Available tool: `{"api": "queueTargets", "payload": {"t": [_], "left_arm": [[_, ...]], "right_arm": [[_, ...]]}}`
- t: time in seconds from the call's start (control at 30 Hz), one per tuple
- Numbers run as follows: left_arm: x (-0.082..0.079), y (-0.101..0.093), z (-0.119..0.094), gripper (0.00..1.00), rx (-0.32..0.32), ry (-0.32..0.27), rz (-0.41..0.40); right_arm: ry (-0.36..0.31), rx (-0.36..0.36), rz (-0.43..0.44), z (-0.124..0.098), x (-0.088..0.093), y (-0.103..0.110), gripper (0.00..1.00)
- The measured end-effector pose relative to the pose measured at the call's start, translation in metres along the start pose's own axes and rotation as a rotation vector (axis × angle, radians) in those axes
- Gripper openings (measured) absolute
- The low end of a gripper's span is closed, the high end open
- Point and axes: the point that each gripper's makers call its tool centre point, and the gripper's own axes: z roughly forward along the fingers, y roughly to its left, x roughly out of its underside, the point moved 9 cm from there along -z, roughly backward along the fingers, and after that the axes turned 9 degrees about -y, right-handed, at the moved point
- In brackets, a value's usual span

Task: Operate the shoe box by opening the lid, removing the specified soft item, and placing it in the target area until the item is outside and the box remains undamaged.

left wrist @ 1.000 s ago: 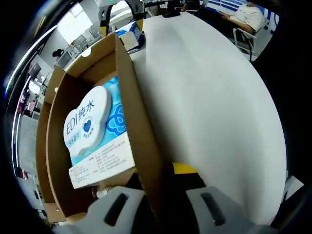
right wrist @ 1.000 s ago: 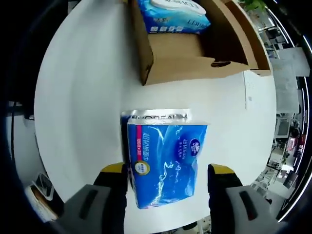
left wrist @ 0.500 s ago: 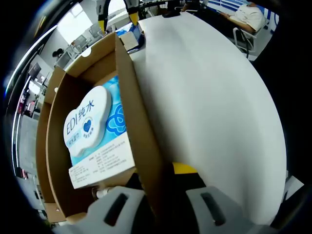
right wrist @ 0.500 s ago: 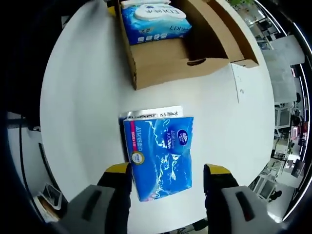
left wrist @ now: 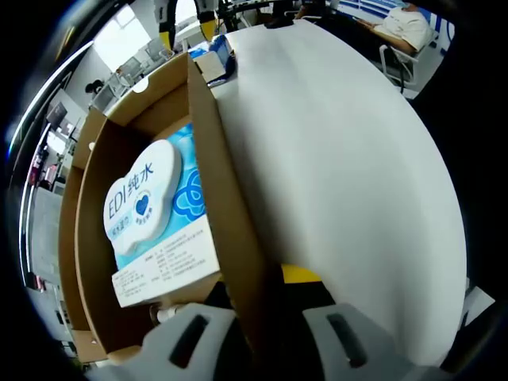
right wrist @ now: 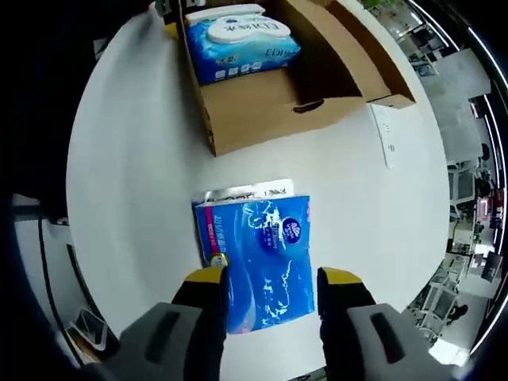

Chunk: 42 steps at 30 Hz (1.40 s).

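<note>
Tissue pack out on the tabletop, box open

Right claw [right wrist: 266, 290] has its jaws around the blue tissue pack [right wrist: 258, 250], lying on the white tabletop [right wrist: 127, 159] near the open shoe box [right wrist: 262, 103]; wipes pack [left wrist: 151, 218] inside; left claw [left wrist: 258, 321] clenched on the box wall [left wrist: 226, 214].

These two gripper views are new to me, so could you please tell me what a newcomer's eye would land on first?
In the right gripper view, a bright blue tissue pack lies on the white table between the right gripper's jaws, just outside the open cardboard shoe box. In the left gripper view, a blue-and-white wet wipes pack sits inside that box, whose wall stands between the left gripper's jaws.
</note>
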Motion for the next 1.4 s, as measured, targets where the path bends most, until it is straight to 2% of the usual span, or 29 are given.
{"api": "queueTargets", "payload": {"t": [0.07,0.17,0.7,0.77,0.87,0.93,1.03,1.13,1.23,1.33,1.37,1.4], "left_arm": [[0.000,0.000,0.000,0.07,0.000,0.000,0.000],[0.000,0.000,0.000,0.07,0.000,0.000,-0.001],[0.000,0.000,0.000,0.07,0.000,0.000,0.000],[0.000,0.000,0.000,0.07,-0.001,0.000,0.000],[0.000,0.000,0.000,0.07,-0.001,0.000,-0.001],[0.000,0.000,0.000,0.07,-0.001,0.000,0.000],[0.000,-0.001,0.000,0.07,-0.002,0.000,0.002],[0.000,-0.001,0.000,0.07,-0.003,0.000,0.000],[-0.001,-0.002,0.000,0.07,-0.009,0.006,0.005],[-0.001,-0.002,0.000,0.07,-0.014,0.011,0.005],[-0.002,-0.003,0.000,0.07,-0.018,0.013,0.006],[-0.002,-0.003,0.000,0.07,-0.020,0.015,0.006]], "right_arm": [[0.004,-0.017,-0.007,-0.001,-0.001,0.001,0.32],[0.013,0.000,-0.008,-0.001,-0.003,-0.001,0.34],[0.016,-0.056,0.020,0.004,0.000,-0.003,0.33],[0.014,-0.054,0.023,0.003,0.000,-0.003,0.33],[0.004,-0.006,0.068,-0.002,0.003,-0.006,0.37],[-0.003,-0.019,0.074,-0.004,0.004,-0.002,0.34],[-0.011,0.010,0.079,-0.009,0.002,-0.003,0.38],[-0.063,0.066,0.140,-0.025,-0.010,-0.007,0.39],[-0.135,0.123,0.141,-0.046,-0.033,-0.013,0.42],[-0.243,0.182,0.204,-0.068,-0.071,-0.015,0.44],[-0.292,0.180,0.189,-0.074,-0.087,-0.015,0.45],[-0.313,0.178,0.177,-0.077,-0.098,-0.015,0.46]]}}
